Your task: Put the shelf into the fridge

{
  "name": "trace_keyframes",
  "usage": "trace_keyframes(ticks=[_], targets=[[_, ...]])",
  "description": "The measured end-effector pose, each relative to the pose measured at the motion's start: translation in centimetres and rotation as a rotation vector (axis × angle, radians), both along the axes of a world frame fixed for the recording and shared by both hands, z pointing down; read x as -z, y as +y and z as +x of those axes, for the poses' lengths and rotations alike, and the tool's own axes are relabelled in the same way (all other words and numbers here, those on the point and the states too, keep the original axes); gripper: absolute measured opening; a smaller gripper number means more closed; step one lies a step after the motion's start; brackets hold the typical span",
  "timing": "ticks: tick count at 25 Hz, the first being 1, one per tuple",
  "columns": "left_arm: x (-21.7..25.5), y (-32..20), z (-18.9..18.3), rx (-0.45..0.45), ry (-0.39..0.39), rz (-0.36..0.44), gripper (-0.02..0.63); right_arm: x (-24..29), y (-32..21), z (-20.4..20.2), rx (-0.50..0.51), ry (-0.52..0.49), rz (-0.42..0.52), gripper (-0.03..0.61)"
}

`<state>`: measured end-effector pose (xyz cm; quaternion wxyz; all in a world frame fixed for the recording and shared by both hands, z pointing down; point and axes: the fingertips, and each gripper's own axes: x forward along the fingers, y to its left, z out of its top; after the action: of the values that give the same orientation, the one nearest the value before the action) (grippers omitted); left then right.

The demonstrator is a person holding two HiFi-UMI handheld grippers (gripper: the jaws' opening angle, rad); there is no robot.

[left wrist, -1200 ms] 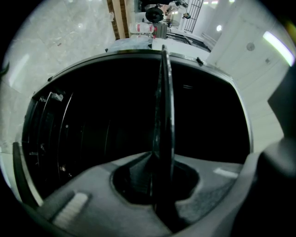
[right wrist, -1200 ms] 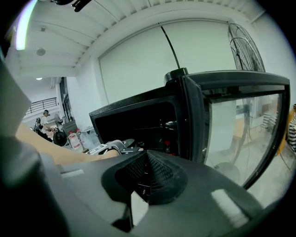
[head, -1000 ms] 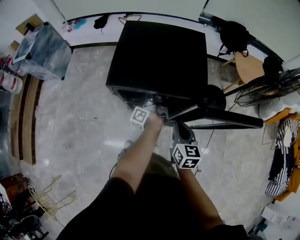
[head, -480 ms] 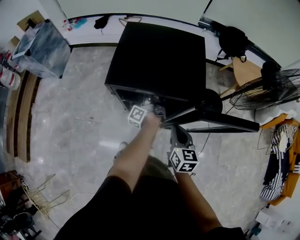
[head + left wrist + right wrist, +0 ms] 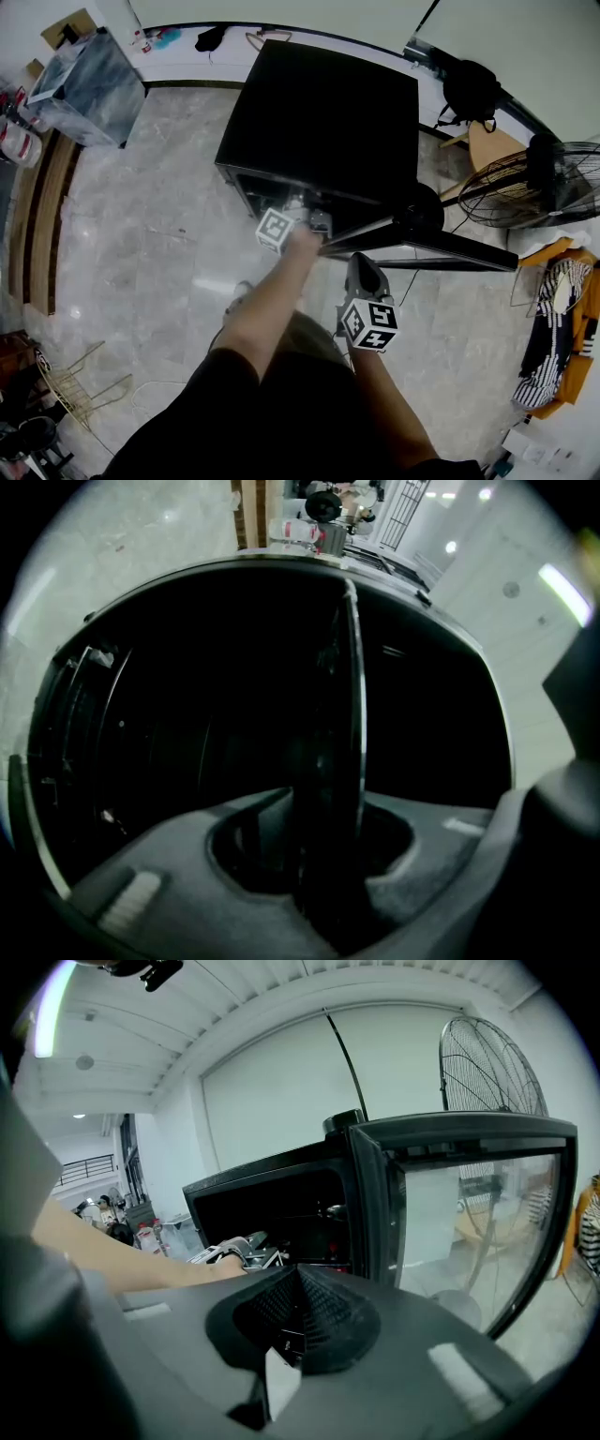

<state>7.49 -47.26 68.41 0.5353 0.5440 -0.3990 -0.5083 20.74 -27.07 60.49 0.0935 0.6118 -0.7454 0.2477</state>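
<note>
My L gripper (image 5: pixel 323 836) is clamped on the shelf (image 5: pixel 352 705), edge-on, long axis running to 12 o'clock into the fridge (image 5: pixel 319 112) cavity; R gripper (image 5: pixel 295 1307), shut & empty, hangs back at 5 o'clock.

Black fridge (image 5: pixel 323 112) with door (image 5: pixel 441 246) open, left claw (image 5: pixel 307 219) at its opening, right claw (image 5: pixel 362 266) outside

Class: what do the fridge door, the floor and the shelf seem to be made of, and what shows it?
Fridge door: clear glass in a dark frame; the stand of the fan shows through.
Floor: polished grey stone or tile; veined, with glare.
Shelf: edge-on, dark with a bright rim; possibly glass, uncertain.
</note>
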Motion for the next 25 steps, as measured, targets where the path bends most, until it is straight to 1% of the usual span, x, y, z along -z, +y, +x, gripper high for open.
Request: trace_keyframes(ticks=[4, 7, 11, 12, 13, 14, 15, 19, 25], targets=[[0.0, 0.7, -0.3, -0.016, -0.021, 0.003, 0.124, 0.0, 0.0, -0.5, 0.008, -0.001, 0.004, -0.002], [0.3, 1.6, -0.6, -0.011, -0.074, -0.009, 0.127, 0.5, -0.2, -0.9, 0.012, -0.006, 0.031, -0.002], [0.4, 2.5, -0.7, 0.003, -0.11, -0.03, 0.107, 1.4, -0.8, -1.9, 0.031, -0.014, 0.068, -0.002], [0.4, 2.7, -0.6, 0.003, -0.115, -0.037, 0.089, 1.5, -0.9, -2.1, 0.036, -0.014, 0.072, -0.002], [0.3, 2.9, -0.6, 0.001, -0.12, -0.046, 0.063, 1.7, -1.0, -2.2, 0.039, -0.015, 0.075, -0.002], [0.2, 3.0, -0.5, -0.001, -0.123, -0.052, 0.021, 1.8, -1.1, -2.2, 0.04, -0.014, 0.078, -0.002], [0.1, 3.1, -0.5, -0.003, -0.126, -0.054, 0.014, 1.8, -1.1, -2.3, 0.04, -0.013, 0.079, -0.002], [0.1, 2.8, -0.6, -0.009, -0.133, -0.045, 0.014, 1.6, -1.6, -2.3, 0.038, -0.006, 0.074, -0.002], [-0.1, 1.7, -0.7, -0.001, -0.123, -0.033, 0.014, 1.1, -1.8, -2.3, 0.038, 0.001, 0.068, -0.002]])
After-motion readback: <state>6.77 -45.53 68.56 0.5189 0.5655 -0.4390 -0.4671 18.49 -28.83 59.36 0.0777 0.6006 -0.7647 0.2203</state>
